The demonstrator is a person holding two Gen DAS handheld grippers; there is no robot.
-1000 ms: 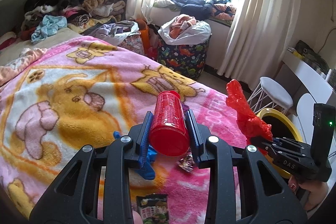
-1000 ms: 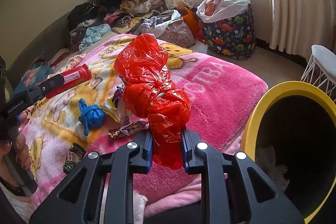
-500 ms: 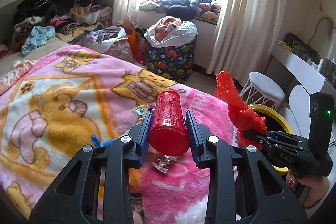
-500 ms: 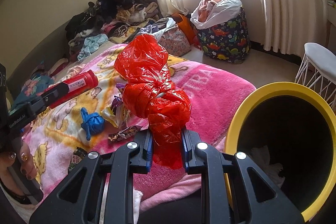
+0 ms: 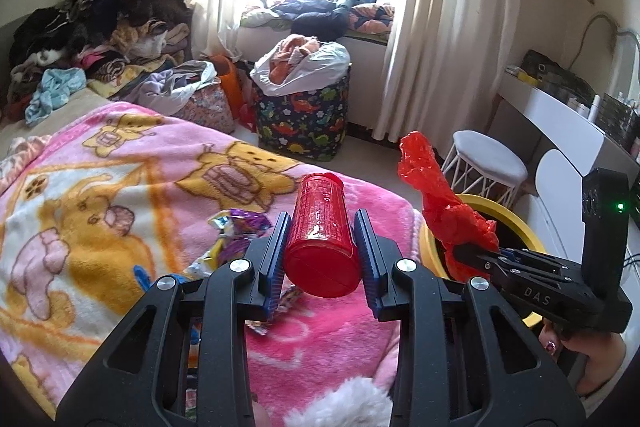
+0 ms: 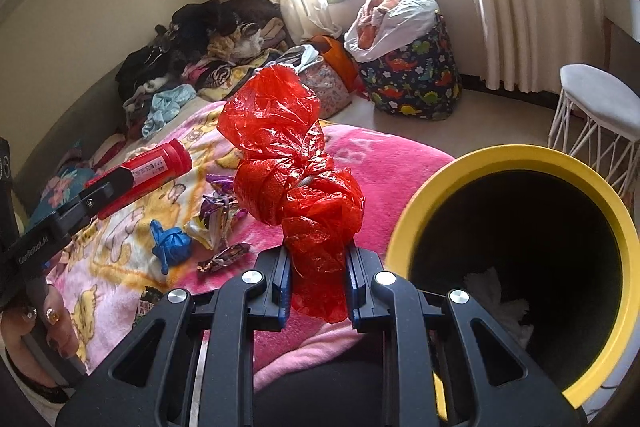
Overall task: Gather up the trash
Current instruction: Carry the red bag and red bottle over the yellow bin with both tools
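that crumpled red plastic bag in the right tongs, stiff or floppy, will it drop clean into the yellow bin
The crumpled red plastic bag probably handles as light and floppy: it is thin, translucent, creased film. Yet its knotted wad stands up above the right tongs, so it holds some shape. Released over the yellow-rimmed bin, it may drift or cling instead of dropping straight.

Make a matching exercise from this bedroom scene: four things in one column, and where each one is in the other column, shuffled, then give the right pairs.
Things:
1. red bottle
2. red plastic bag
3. blue crumpled glove
4. white tissue

Places:
A. lying on the pink blanket
B. inside the yellow-rimmed bin
C. clamped in the left hand-held gripper
D. clamped in the right hand-held gripper

Pairs: 1-C, 2-D, 3-A, 4-B
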